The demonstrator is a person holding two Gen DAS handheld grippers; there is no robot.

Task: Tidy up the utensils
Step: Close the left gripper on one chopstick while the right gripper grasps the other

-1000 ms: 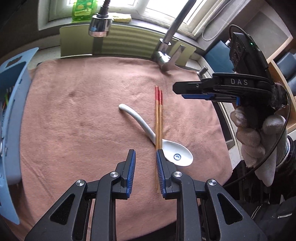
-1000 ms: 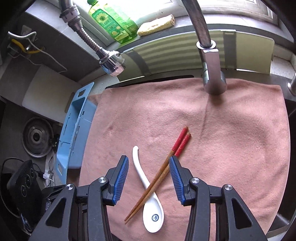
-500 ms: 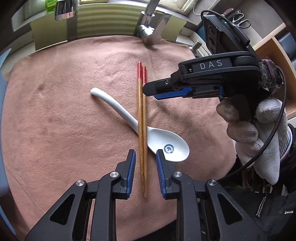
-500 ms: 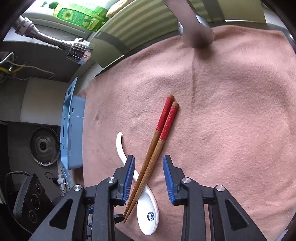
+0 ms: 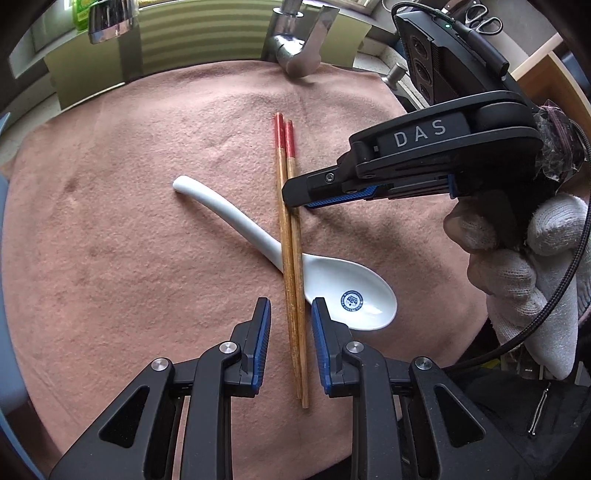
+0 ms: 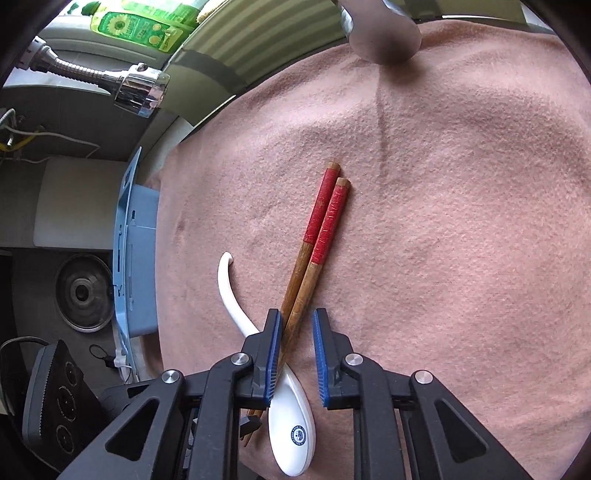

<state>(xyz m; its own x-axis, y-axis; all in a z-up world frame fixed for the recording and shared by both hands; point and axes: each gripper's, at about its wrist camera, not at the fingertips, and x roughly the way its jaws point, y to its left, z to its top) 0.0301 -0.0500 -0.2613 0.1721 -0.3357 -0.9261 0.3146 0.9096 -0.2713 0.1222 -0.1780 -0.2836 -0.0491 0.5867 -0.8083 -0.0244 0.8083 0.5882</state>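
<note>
Near the counter's front edge, both half-open claws, left claw and right claw, straddle the chopsticks; squeeze both sticks together evenly.

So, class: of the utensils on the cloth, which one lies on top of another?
The chopsticks: the wooden, red-ended pair crosses over the white spoon, which lies flat underneath.

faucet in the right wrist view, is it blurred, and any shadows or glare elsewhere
Right wrist view: the faucet is a soft, out-of-focus blur at the top edge, while the chopsticks are sharp. Left wrist view: the right gripper casts a soft shadow on the pink towel, and bright window light glints off the sprayer head.
</note>
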